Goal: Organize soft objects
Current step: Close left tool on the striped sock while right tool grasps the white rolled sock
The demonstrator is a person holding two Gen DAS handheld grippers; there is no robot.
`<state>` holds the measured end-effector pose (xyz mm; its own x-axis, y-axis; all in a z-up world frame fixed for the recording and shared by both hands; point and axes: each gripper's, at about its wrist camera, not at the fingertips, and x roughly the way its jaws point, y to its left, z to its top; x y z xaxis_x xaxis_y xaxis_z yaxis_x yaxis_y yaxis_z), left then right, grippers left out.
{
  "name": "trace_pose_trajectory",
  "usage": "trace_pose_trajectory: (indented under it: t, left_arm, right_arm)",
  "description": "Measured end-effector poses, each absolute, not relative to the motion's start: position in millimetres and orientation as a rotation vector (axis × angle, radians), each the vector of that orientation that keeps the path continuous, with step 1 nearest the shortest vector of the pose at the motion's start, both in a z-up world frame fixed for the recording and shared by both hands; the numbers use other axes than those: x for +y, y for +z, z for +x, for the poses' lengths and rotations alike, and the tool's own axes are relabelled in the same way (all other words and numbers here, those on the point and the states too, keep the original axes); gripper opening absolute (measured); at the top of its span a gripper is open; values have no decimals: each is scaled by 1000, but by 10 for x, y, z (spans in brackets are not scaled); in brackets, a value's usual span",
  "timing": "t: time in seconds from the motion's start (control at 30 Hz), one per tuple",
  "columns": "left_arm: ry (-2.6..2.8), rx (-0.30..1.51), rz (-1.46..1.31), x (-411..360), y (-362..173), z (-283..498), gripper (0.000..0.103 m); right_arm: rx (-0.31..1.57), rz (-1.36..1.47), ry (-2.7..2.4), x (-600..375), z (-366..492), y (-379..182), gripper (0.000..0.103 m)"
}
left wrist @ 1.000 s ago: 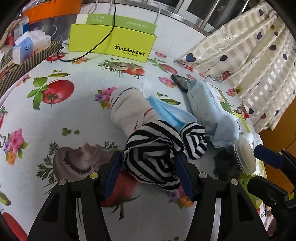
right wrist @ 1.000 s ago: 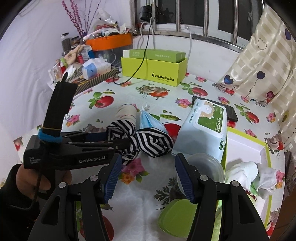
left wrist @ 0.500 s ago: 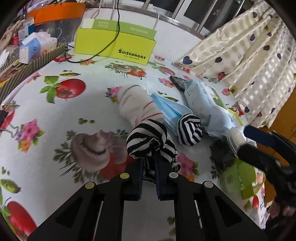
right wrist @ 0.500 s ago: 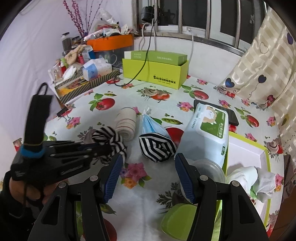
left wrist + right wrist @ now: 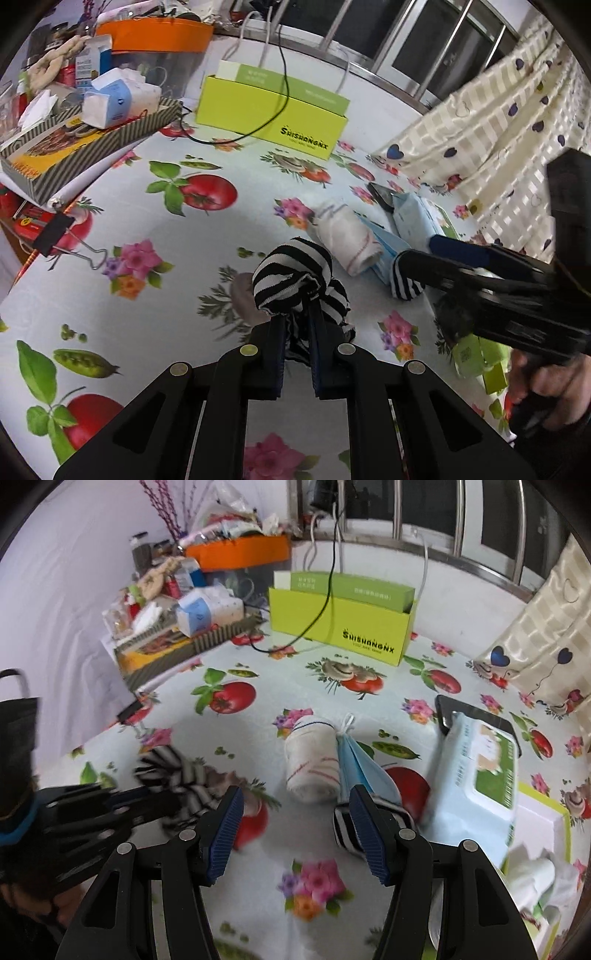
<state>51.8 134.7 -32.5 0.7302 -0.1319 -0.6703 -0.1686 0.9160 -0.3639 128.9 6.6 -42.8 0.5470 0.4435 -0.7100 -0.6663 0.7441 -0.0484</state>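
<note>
My left gripper (image 5: 297, 325) is shut on a black-and-white striped sock (image 5: 295, 275), held just above the flowered tablecloth; the same sock (image 5: 173, 771) shows blurred at the left of the right wrist view. A second striped sock (image 5: 345, 829) lies on the table, partly hidden behind my right gripper's right finger. My right gripper (image 5: 295, 832) stands open with nothing between its pads. A rolled white sock (image 5: 312, 766) and a folded blue face mask (image 5: 364, 770) lie just beyond it. White cloths (image 5: 535, 877) rest in the green-rimmed white tray (image 5: 545, 814) at the right.
A pack of wet wipes (image 5: 480, 771) lies over a dark phone (image 5: 448, 710). A lime-green box (image 5: 340, 627) with a black cable stands at the back. A cluttered striped tray (image 5: 92, 136) and an orange bin (image 5: 159, 33) fill the back left. A binder clip (image 5: 62, 236) lies left; a curtain (image 5: 498, 122) hangs right.
My left gripper closed on the striped sock and carried it left, away from the pile. My right gripper moved in over the second striped sock, still open.
</note>
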Motion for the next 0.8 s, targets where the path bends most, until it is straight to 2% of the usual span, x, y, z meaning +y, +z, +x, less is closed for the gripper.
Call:
trace_pose_trajectory:
  t: [0.3,0.4,0.43,0.8]
  left_arm:
    - [21,747,-440,1506,-347,520,11]
    - [20,748,-447,1534,-360,518,11]
    - [22,750,-449,1545,-367,521,11]
    - [32,732,-444,1545,-310,457,11]
  right_arm:
    - [777,-414,602,468,1677,-721,57]
    - [786,-462,571,556,1754,-808,48]
    - [786,-475,564,572,1766,-827,42]
    - [731,-449,624,485,1466,-668,40]
